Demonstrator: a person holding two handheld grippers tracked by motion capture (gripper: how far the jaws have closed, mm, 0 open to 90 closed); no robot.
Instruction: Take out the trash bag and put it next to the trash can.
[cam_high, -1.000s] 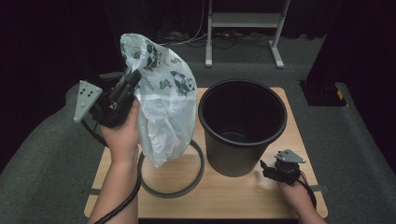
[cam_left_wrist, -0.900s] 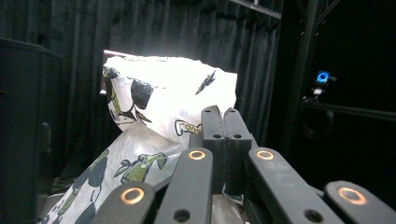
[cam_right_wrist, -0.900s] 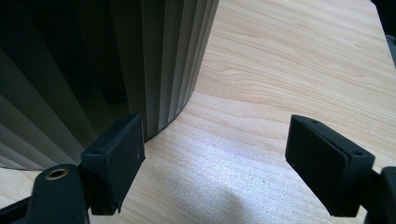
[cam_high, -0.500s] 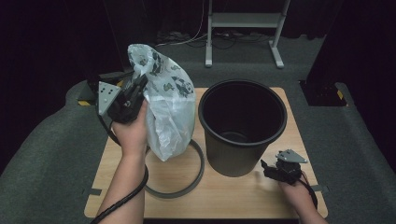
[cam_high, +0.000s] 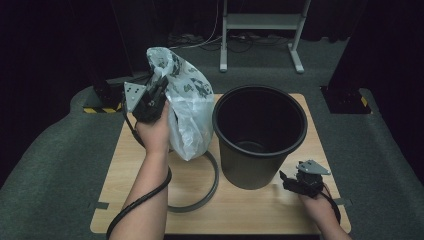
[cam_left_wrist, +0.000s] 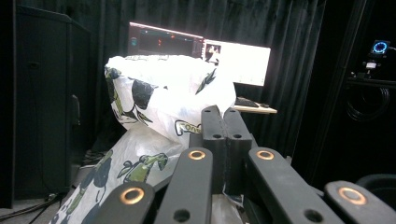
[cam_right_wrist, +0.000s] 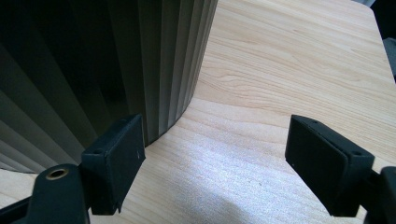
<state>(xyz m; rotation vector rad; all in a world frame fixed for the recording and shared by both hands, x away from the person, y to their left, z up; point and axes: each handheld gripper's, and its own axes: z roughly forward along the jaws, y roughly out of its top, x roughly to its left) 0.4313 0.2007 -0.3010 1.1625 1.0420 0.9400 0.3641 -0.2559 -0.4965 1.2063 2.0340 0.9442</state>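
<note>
Plastic bag (cam_high: 189, 112) in left gripper (cam_high: 159, 90)

We see the bin (cam_high: 260, 135) standing on the table (cam_high: 150, 210), with the bag (cam_high: 187, 112) at its nine o'clock (touching its rim or not, we cannot tell). The ring (cam_high: 205, 192) lies at the bin's seven o'clock, beneath the bag.

A recording lab or studio: black curtains (cam_left_wrist: 299, 56) close off the space around a lone wooden bench (cam_high: 260, 210) on grey carpet (cam_high: 55, 165). Lit monitors (cam_left_wrist: 201, 51) glow behind, and a metal stand (cam_high: 260, 25) with loose cables sits nearby.
</note>
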